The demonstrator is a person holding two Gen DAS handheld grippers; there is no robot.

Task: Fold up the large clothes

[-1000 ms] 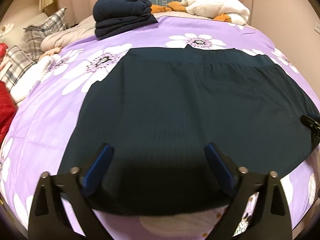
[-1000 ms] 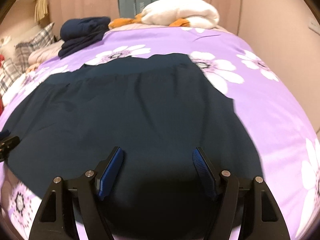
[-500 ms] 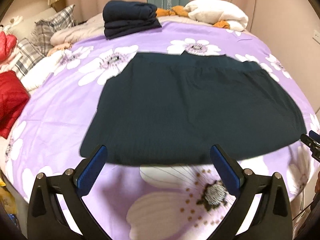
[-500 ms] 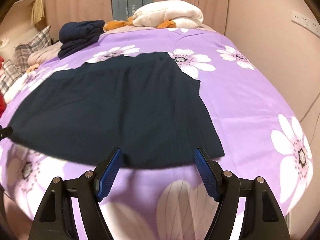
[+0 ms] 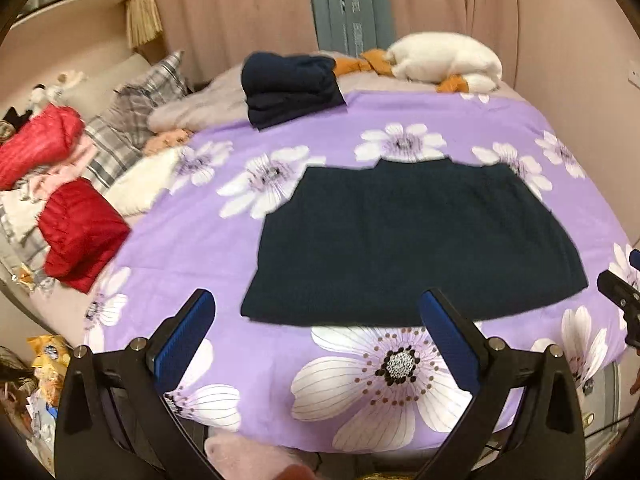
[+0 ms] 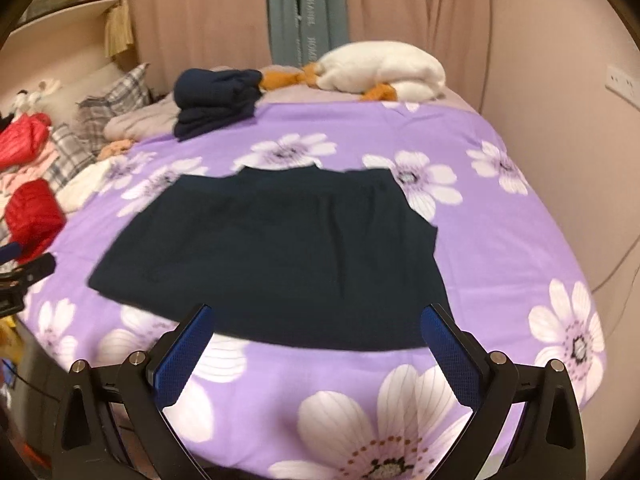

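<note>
A dark navy garment (image 5: pixel 416 240) lies folded flat into a broad trapezoid on the purple flowered bedspread (image 5: pixel 224 248); the right wrist view has the same garment (image 6: pixel 276 256) mid-bed. My left gripper (image 5: pixel 316 312) hovers open above the near edge of the bed, with nothing between its blue pads. My right gripper (image 6: pixel 318 326) is likewise raised over the garment's near hem, its jaws opening wide and holding nothing. Each gripper's tip shows at the edge of the other's view.
A folded pile of navy clothes (image 5: pixel 288 88) sits at the far side of the bed beside a white fluffy bundle (image 5: pixel 444 60). Red jackets (image 5: pixel 80 232), plaid cloth and pillows crowd the left. Curtains (image 6: pixel 224 12) and a wall close off the back and right.
Both grippers rose and drew back from the garment, which now lies flat and looks smaller. The right gripper's jaws spread wider. The garment itself has not moved.
</note>
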